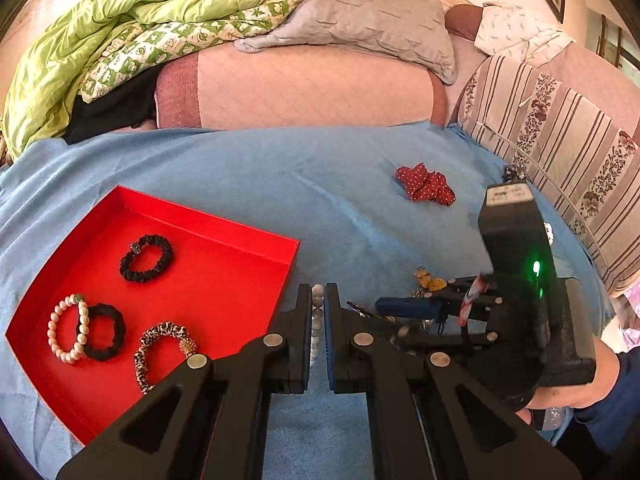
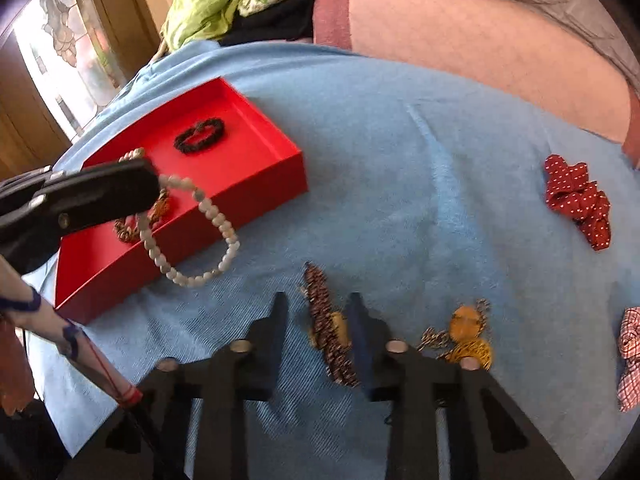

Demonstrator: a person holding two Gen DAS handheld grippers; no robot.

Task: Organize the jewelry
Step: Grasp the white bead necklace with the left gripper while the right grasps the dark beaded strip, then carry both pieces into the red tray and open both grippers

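A light-blue towel (image 1: pixel 240 168) covered the work surface, in front of a pink quilted cushion (image 1: pixel 300 88). A green quilt (image 1: pixel 120 20) and a grey pillow (image 1: pixel 360 12) were heaped behind it, with a striped floral cushion (image 1: pixel 560 140) at the right. A red tray (image 1: pixel 224 240) sat on the towel holding a pearl bracelet (image 1: pixel 54 332), two black scrunchies (image 1: pixel 146 258) and a leopard-print scrunchie (image 1: pixel 160 336). A red polka-dot scrunchie (image 1: pixel 426 188) lay apart, further back on the towel, and a yellow patterned piece (image 2: pixel 468 332) lay near the right tool.

The left gripper (image 1: pixel 319 292) had its jaws pressed together on a pale bead bracelet (image 2: pixel 224 228), pinching it at the tips. The loop hung over the near edge of the tray.

The right gripper (image 2: pixel 318 300) pointed down at the towel with its jaws spread. A dark leopard-print band (image 2: pixel 328 336) lay between them, close against the right-hand finger, with a gap showing at the other.
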